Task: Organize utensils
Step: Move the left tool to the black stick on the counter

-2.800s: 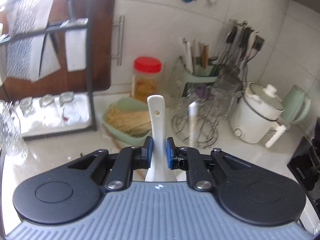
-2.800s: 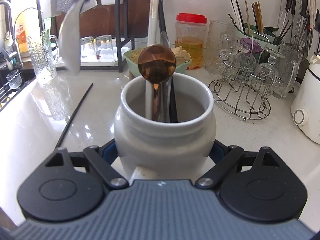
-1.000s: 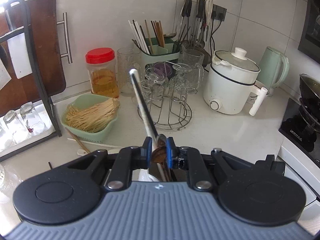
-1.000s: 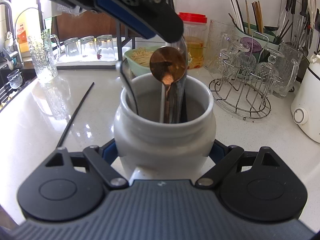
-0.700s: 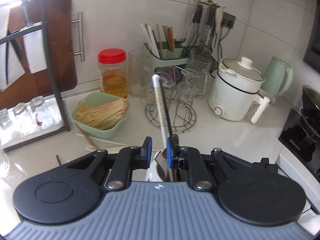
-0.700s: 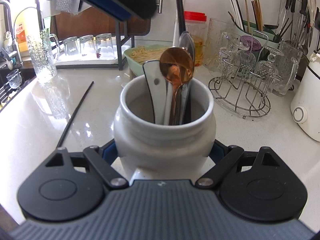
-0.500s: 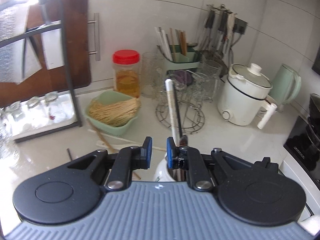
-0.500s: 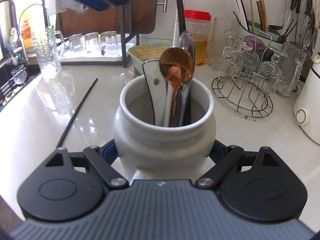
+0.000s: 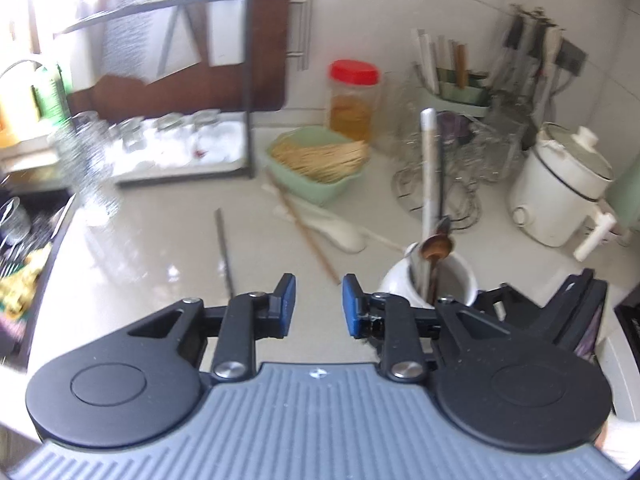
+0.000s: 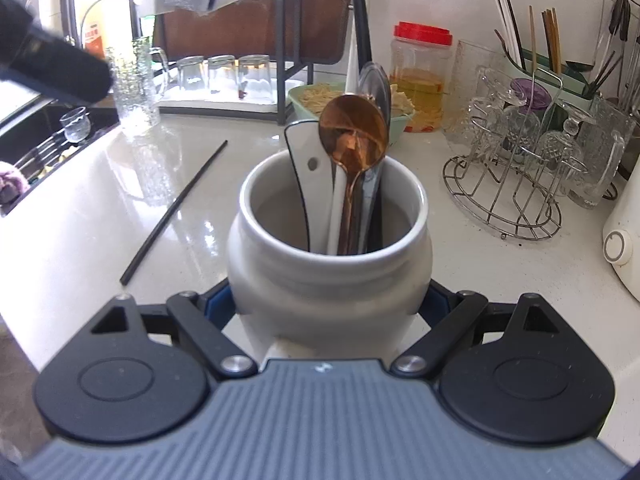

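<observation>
1. R gripper (image 10: 328,304): clenched on white ceramic jar (image 10: 328,276), pads pressed to both sides of its lower body. Jar upright on pale countertop (image 10: 80,216).
2. Inside jar, all standing up, leaning toward far rim: copper spoon (image 10: 354,136) bowl-up in front; white spoon handle w/ hole (image 10: 310,176) to its left; steel spoon (image 10: 376,80) behind; dark stick + white stick rising higher.
3. L gripper (image 9: 316,308): released, nothing betw. pads; jaws have just been opening. Sits left of jar (image 9: 428,280) in L wrist view, over bare counter.
4. Loose on counter: black chopstick (image 10: 174,208) left of jar; in L view, white ceramic spoon (image 9: 336,232), brown chopstick (image 9: 304,232) lying across it; white stick near same spot.
5. Background: green basket w/ wooden skewers (image 9: 320,160), red-lid jar (image 10: 420,80), wire glass rack (image 10: 512,168), white cooker (image 9: 560,196). L view blurred.
</observation>
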Demonstrator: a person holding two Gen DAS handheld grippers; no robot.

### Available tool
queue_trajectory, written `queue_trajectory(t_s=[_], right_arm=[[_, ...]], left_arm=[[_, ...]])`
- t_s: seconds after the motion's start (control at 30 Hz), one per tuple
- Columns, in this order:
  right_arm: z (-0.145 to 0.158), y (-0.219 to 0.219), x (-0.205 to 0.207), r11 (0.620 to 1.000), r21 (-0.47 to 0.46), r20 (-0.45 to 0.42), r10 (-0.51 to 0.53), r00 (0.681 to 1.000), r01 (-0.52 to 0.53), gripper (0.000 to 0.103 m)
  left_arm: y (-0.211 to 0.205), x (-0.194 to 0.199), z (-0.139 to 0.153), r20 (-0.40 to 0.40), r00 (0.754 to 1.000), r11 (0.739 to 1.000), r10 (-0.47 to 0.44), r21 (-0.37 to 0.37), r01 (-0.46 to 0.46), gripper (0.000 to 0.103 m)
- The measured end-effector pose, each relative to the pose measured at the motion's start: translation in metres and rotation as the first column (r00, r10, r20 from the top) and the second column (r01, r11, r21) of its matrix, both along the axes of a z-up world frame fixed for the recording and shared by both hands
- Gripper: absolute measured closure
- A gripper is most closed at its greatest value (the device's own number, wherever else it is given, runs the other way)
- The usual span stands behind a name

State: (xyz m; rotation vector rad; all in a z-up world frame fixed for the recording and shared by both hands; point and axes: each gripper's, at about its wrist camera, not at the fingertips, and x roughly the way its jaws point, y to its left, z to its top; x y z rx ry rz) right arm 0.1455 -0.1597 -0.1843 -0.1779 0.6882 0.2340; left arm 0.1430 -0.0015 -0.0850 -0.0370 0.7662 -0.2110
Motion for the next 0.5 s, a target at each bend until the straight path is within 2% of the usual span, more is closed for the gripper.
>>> queue_trajectory(t_s=[0.07, 0.27, 0.5], right_arm=[[0.0, -0.001, -0.002, 1.0, 0.001, 0.001, 0.012, 1.0, -0.012, 0.011], [-0.002, -0.004, -0.006, 0.999, 0.005, 0.018, 0.04, 0.999, -0.04, 0.011], [-0.001, -0.003, -0.005, 0.999, 0.0, 0.01, 0.035, 0.999, -0.035, 0.011]], left_arm=[[0.003, -0.006, -0.003, -0.009, 0.999, 0.999, 0.048, 0.013, -0.048, 0.062], [0.02, -0.009, -0.023, -0.07, 0.988, 0.99, 0.14, 0.018, -0.139, 0.062], [0.041, 0.033, -0.055, -0.153, 0.975, 0.986, 0.162, -0.007, -0.165, 0.062]])
